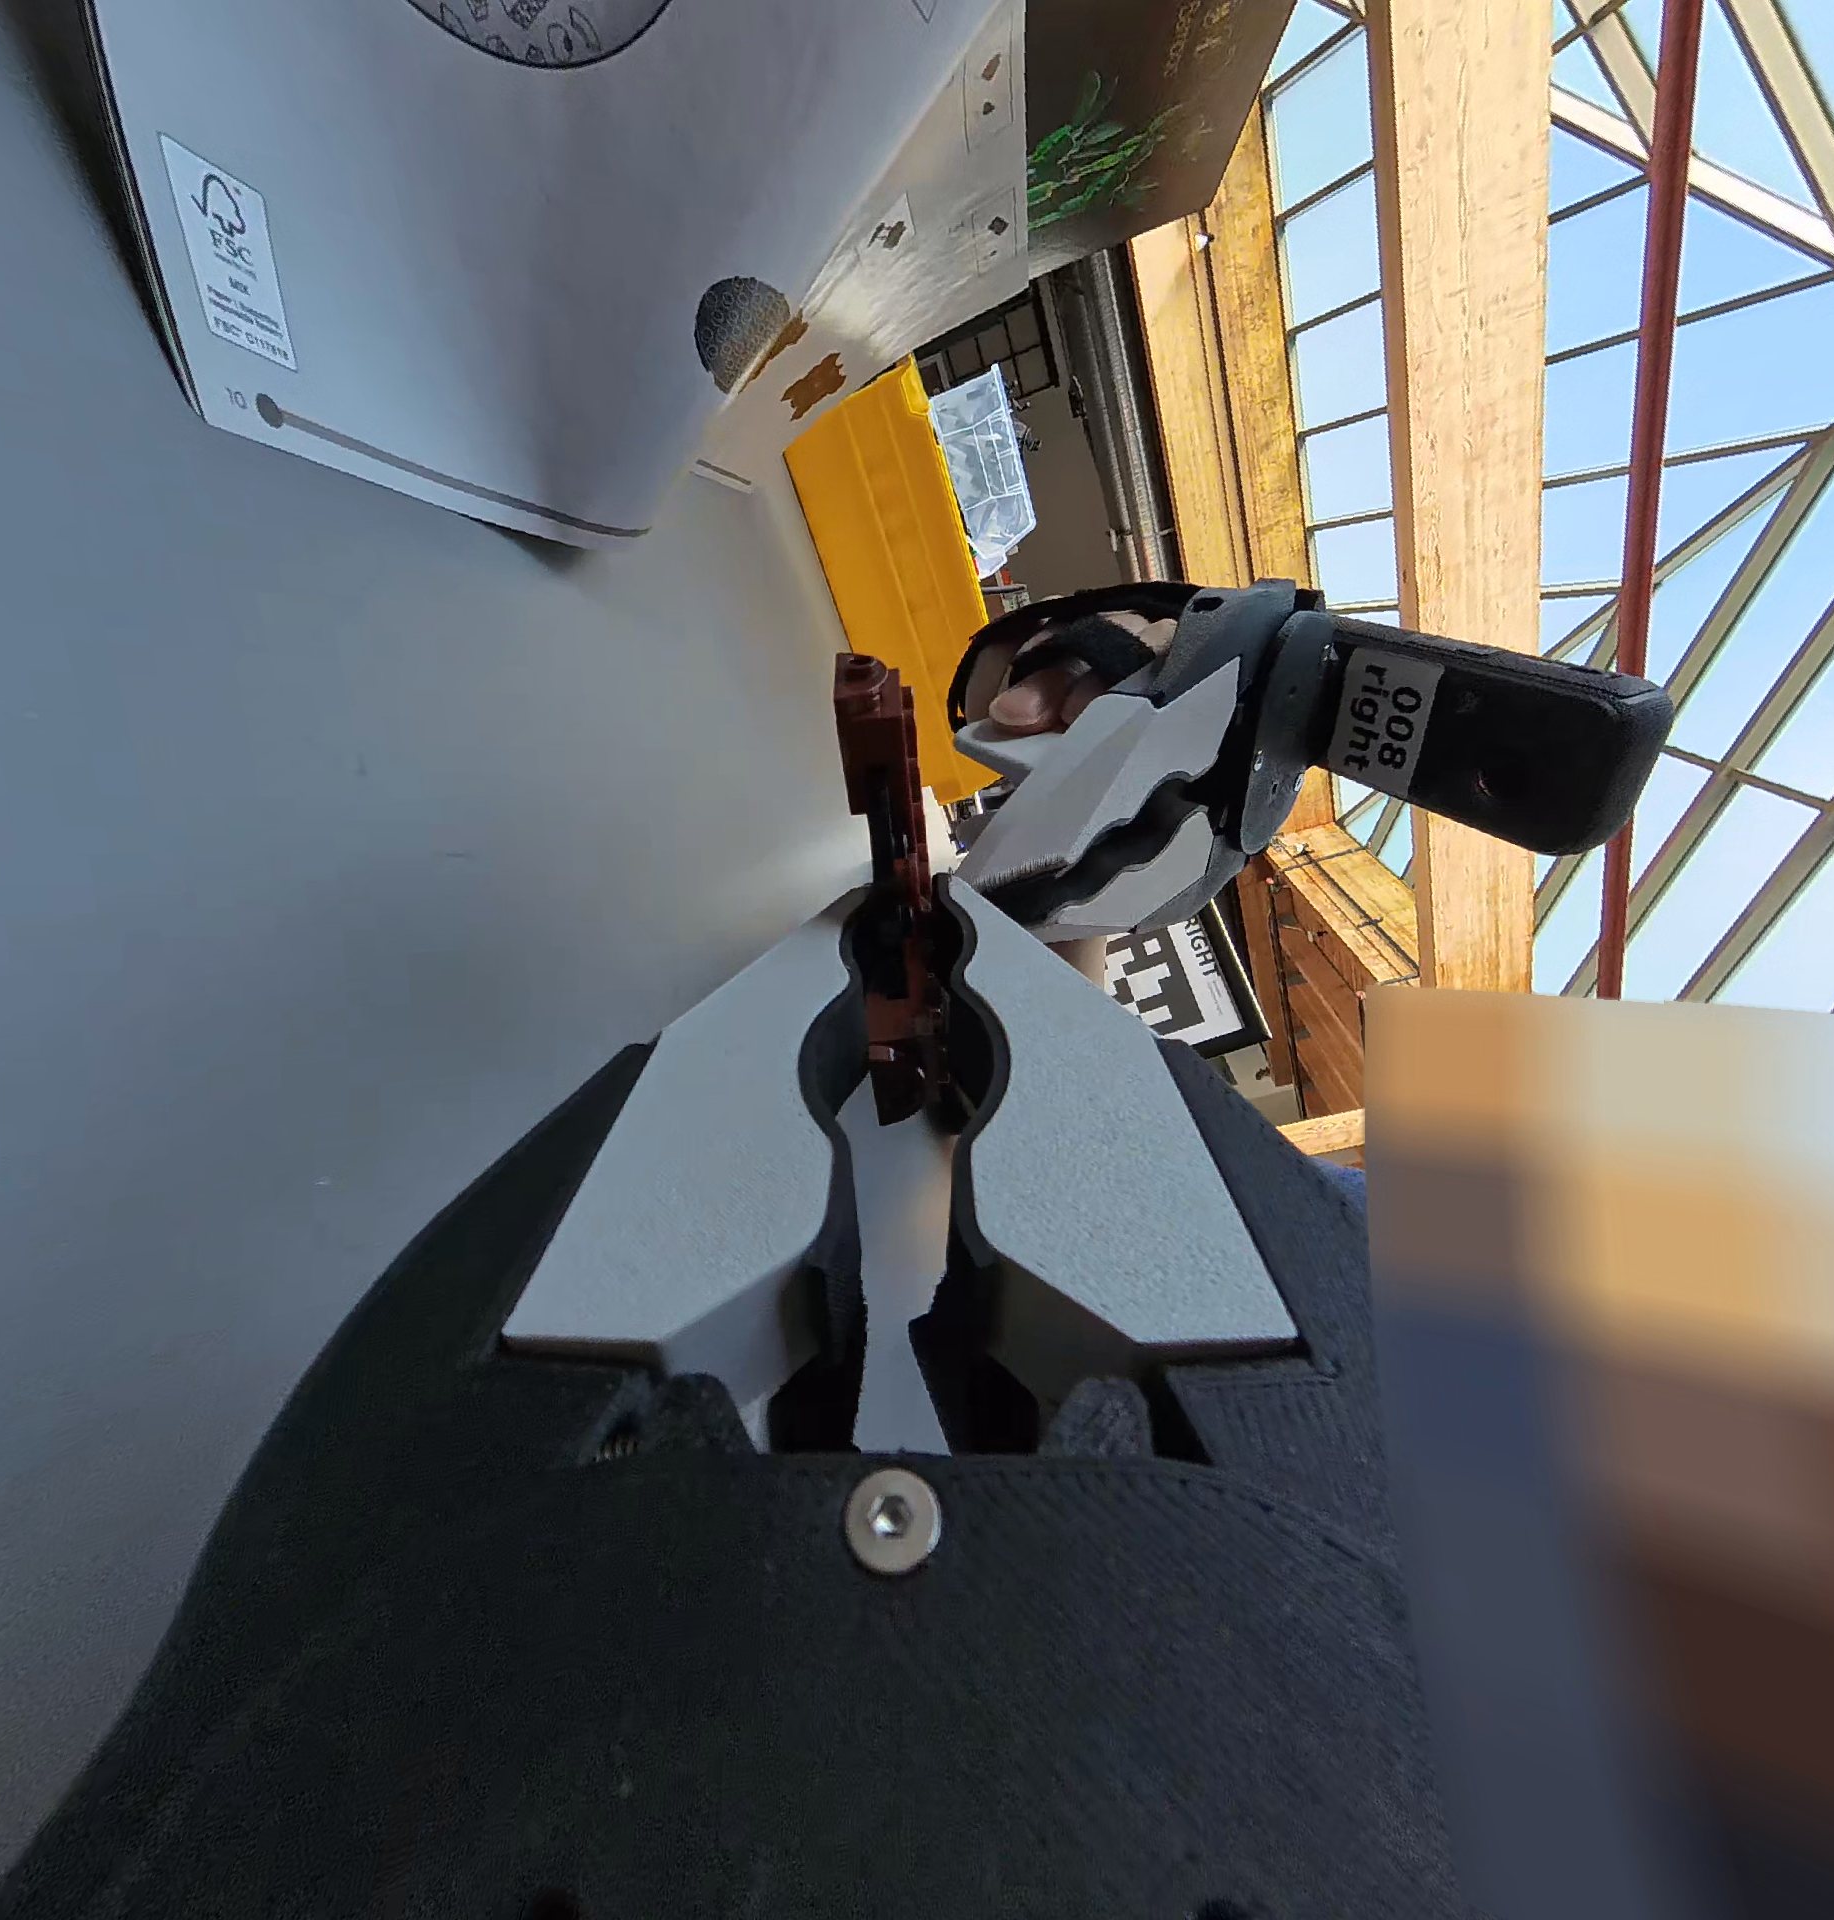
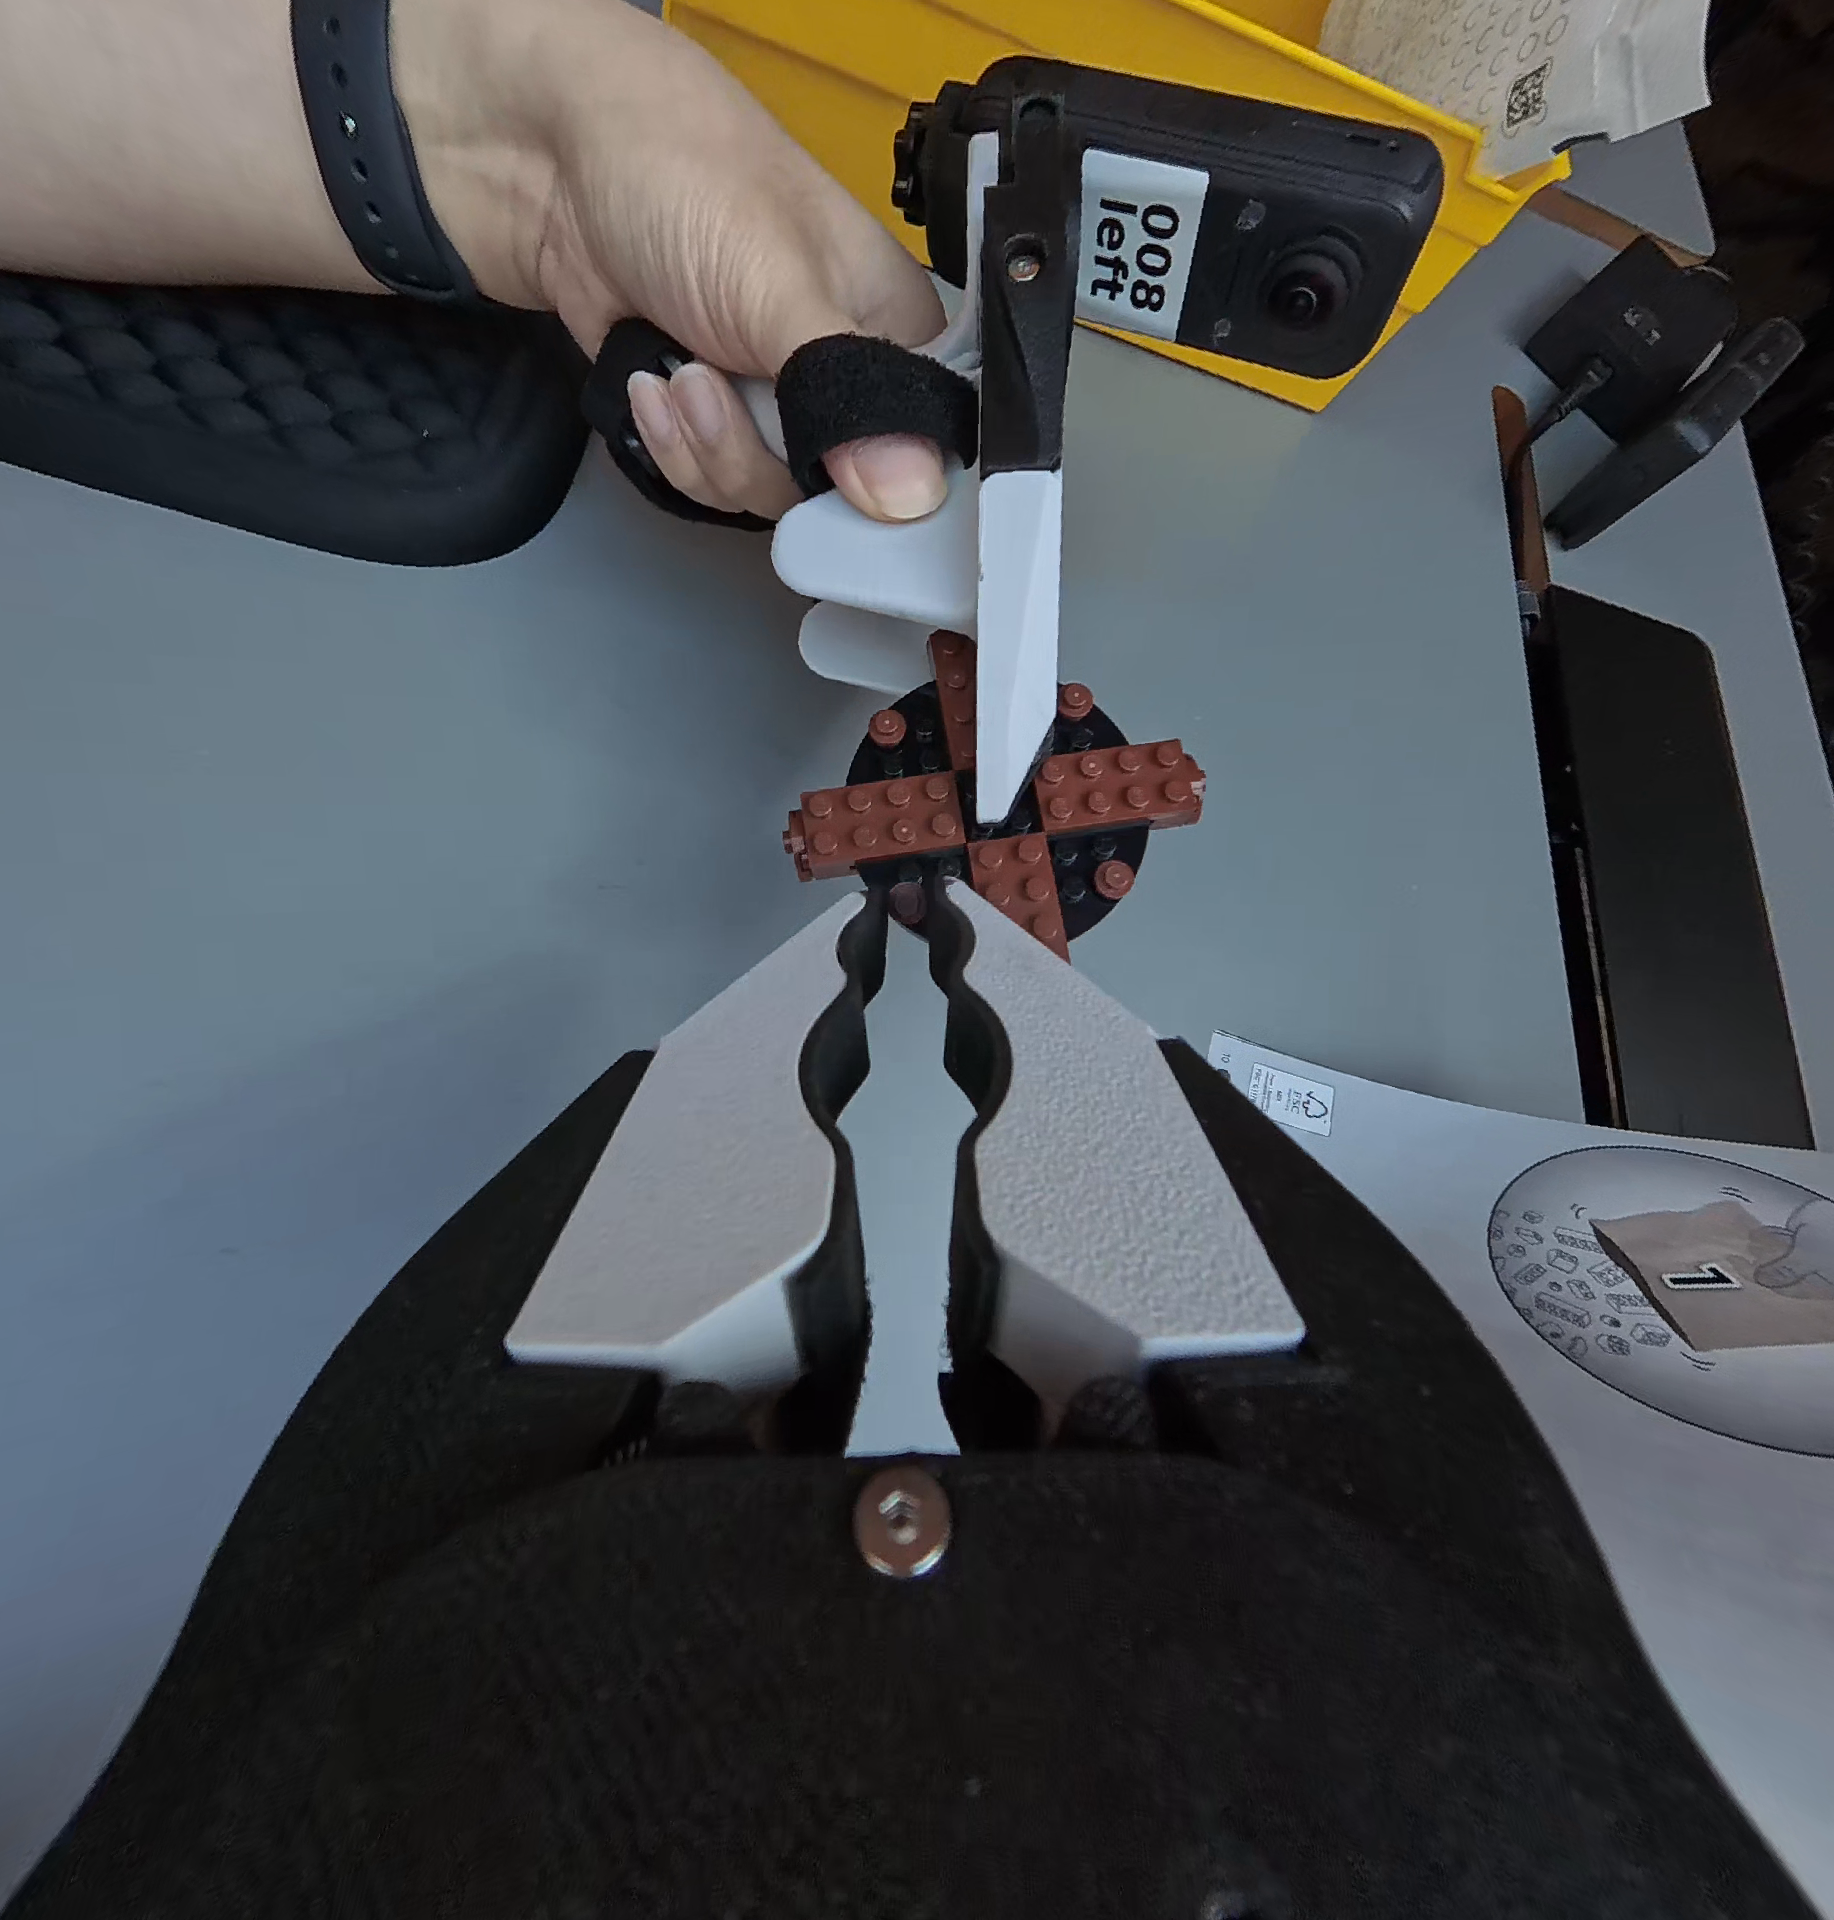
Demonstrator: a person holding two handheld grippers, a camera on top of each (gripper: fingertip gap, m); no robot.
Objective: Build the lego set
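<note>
The right claw (image 2: pixel 911 902) pinches a small dark-red stud (image 2: pixel 905 906) between nearly closed tips, touching the near rim of the round black plate (image 2: pixel 1084 902). That plate carries brown bricks (image 2: pixel 882 816) laid in a cross and is held off the grey table (image 2: pixel 373 779). Just beyond the tips, the left claw (image 1: pixel 908 940) clamps the plate edge-on; its white finger (image 2: pixel 1017 665) crosses the plate's middle and hides the far arm of the cross. To the right of the right claw lies the open booklet (image 2: pixel 1619 1299). Left and farther off sits a black cushion (image 2: pixel 248 416). Behind the left claw stands a yellow bin (image 2: pixel 851 62).
</note>
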